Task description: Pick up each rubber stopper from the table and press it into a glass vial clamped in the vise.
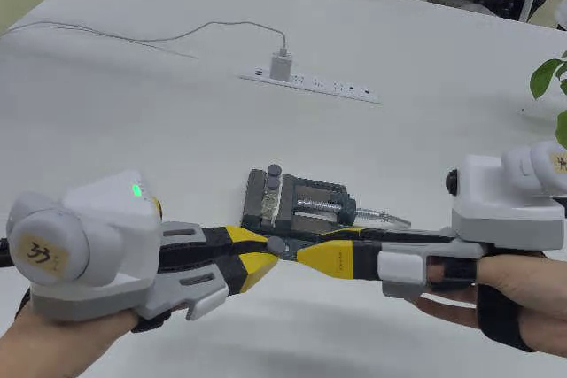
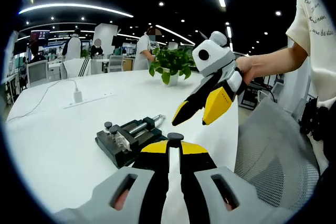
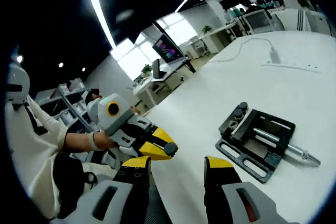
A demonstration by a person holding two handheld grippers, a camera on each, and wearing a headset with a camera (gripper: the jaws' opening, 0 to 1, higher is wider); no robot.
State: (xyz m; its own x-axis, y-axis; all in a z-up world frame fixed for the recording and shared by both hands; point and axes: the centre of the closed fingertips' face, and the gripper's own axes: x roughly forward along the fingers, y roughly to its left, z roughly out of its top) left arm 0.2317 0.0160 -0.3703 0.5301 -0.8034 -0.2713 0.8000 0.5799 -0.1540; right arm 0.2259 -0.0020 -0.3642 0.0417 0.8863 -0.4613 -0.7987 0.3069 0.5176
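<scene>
On the left side of the white table (image 1: 124, 121), the left gripper (image 2: 175, 144) is held low and its yellow and black jaws are pressed together on one small dark rubber stopper (image 2: 175, 137). The stopper sits exactly at the jaw tips. Its wider round head stands out a little beyond them, and its narrower part is hidden between the jaws. As much as I can judge, its short axis runs along the jaws, so the head points forward, toward the other gripper. It is up in the air, not touching the table, and it is in front of the vise (image 1: 301, 203), near its front edge in the head view. The vise lies flat on the table with its long axis going left to right, and the metal screw handle (image 1: 383, 216) sticks out to the right. At its left end two glass vials (image 1: 272, 190) stand upright between the vise jaws, each one with a dark stopper already on top. Behind the vise there is a white power strip (image 1: 323, 86) with a charger (image 1: 281, 65) plugged in. On the right, the right gripper (image 3: 177, 163) has its jaws spread well apart with nothing between them. Its tips come close to the held stopper, just beside it, but I cannot tell if they touch.
</scene>
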